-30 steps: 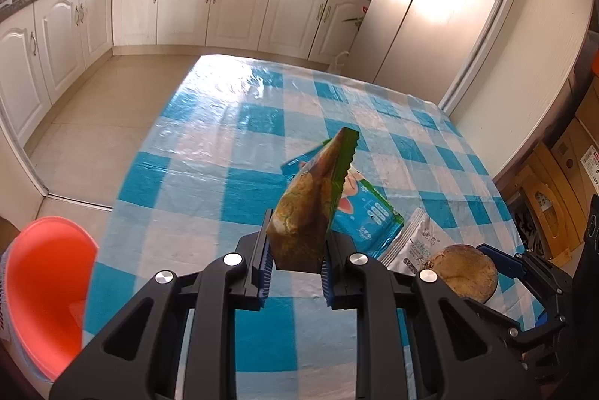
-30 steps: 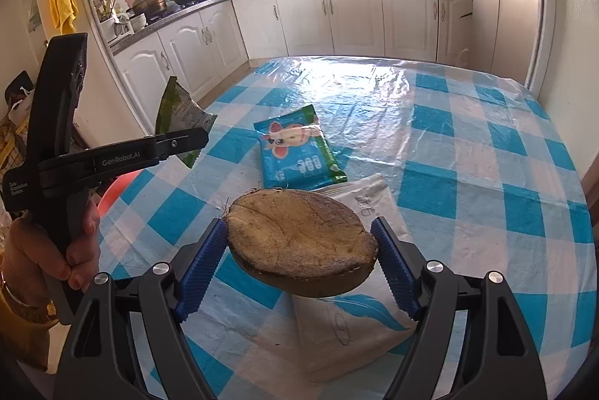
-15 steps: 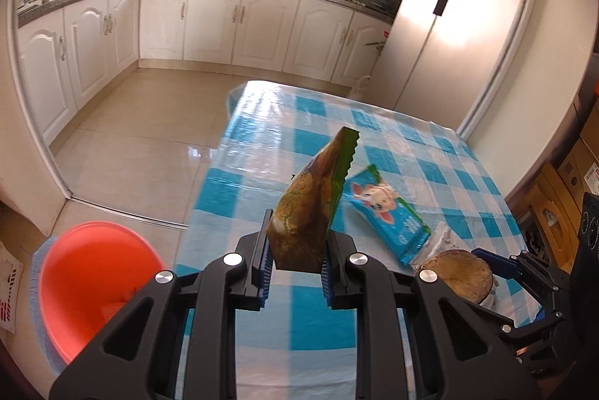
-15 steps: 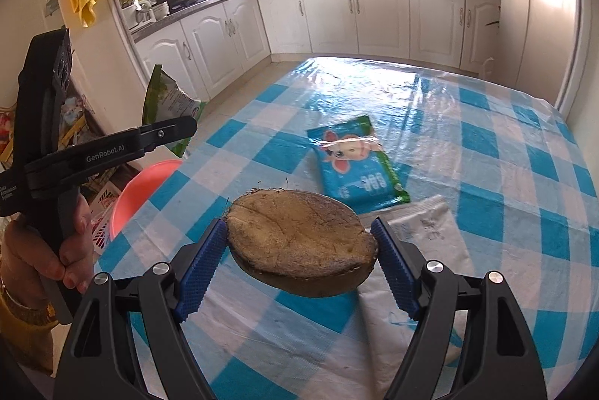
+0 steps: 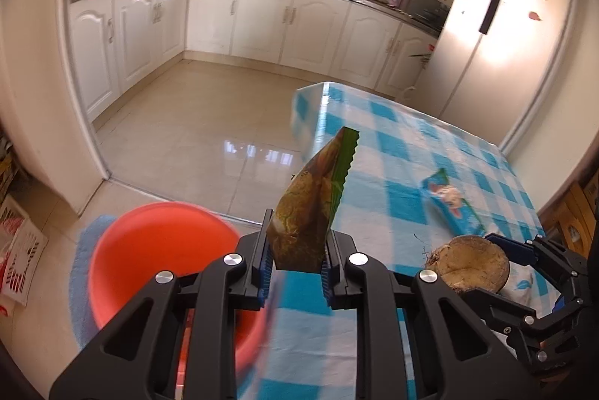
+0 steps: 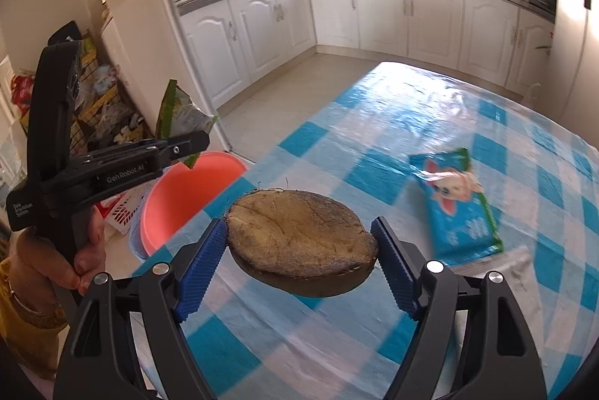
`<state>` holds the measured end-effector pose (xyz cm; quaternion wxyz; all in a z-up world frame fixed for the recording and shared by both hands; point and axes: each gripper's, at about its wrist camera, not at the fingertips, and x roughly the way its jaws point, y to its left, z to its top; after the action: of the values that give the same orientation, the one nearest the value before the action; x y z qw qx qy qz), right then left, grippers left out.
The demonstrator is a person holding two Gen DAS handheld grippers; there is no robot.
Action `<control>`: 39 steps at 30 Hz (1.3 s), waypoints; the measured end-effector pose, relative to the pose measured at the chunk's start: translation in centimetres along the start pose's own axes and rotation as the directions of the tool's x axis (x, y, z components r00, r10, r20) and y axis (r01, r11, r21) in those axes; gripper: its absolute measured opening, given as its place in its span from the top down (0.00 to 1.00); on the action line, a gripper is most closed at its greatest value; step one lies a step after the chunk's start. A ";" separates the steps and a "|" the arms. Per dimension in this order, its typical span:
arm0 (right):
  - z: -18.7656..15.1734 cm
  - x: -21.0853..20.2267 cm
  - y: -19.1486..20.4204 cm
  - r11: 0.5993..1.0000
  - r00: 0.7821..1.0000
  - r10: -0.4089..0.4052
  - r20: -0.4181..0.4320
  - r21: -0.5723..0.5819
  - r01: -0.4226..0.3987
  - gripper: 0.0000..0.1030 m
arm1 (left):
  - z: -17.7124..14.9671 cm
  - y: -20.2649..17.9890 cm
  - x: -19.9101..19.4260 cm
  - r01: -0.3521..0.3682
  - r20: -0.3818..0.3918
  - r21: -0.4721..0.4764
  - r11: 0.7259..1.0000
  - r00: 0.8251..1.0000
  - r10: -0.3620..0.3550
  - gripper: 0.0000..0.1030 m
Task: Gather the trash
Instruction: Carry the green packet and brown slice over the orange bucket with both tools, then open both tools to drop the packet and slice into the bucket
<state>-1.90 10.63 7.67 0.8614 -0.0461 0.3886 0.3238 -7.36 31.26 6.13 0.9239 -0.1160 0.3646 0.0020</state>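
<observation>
right wrist view: left gripper (image 6: 187, 147), printed "genrobot.ai" and "data acquisition system", pinches a green snack bag (image 6: 176, 115) in its jaws above the orange bin (image 6: 179, 197). right gripper (image 6: 299, 261) jaws clamp a brown coconut half (image 6: 299, 242) over the checked surface (image 6: 374, 145); beyond them, a blue cartoon packet (image 6: 456, 201), writing unreadable.

- The left gripper (image 5: 294, 269), carrying the green snack bag (image 5: 312, 209), is swinging away from the checked table (image 5: 404, 152) toward the orange bucket (image 5: 157, 250).
- The right gripper (image 6: 299, 259), carrying the brown husk (image 6: 301, 244), is following; the bucket is filling more of both views.
</observation>
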 end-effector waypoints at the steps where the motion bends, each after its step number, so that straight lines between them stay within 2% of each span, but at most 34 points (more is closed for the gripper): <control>1: 0.2 0.3 0.5 1.000 1.000 0.006 -0.004 -0.012 -0.006 0.24 | -0.1 0.5 0.0 -0.007 -0.001 -0.008 1.000 1.000 0.007 0.78; 9: 2.1 4.2 5.0 0.991 0.996 0.065 -0.055 -0.109 -0.071 0.24 | -1.3 5.0 0.3 -0.082 -0.024 -0.069 0.994 0.996 0.081 0.78; 19: 3.3 8.8 8.7 0.972 0.986 0.111 -0.122 -0.195 -0.134 0.24 | -2.7 9.3 1.7 -0.168 -0.075 -0.128 0.977 0.984 0.159 0.78; 32: 3.4 12.7 10.8 0.960 0.975 0.114 -0.188 -0.233 -0.157 0.23 | -4.2 12.2 3.9 -0.219 -0.148 -0.162 0.962 0.969 0.195 0.78; 34: 3.4 12.9 10.5 0.959 0.973 0.123 -0.194 -0.228 -0.167 0.23 | -4.4 12.5 4.1 -0.236 -0.157 -0.162 0.958 0.965 0.211 0.69; 35: 3.5 12.7 10.4 0.960 0.974 0.129 -0.186 -0.221 -0.169 0.23 | -4.5 12.7 4.2 -0.249 -0.160 -0.163 0.955 0.962 0.223 0.56; 36: 3.7 12.6 10.2 0.962 0.975 0.132 -0.180 -0.214 -0.169 0.22 | -4.6 12.8 4.3 -0.254 -0.164 -0.161 0.954 0.960 0.228 0.49; 39: 3.9 12.3 10.0 0.969 0.979 0.125 -0.163 -0.190 -0.155 0.18 | -4.7 12.9 4.4 -0.278 -0.171 -0.155 0.948 0.953 0.252 0.38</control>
<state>0.62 26.20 3.47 0.7956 -0.1298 0.4196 0.4174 -8.45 42.42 -2.91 0.8714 -0.1475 0.4431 0.1502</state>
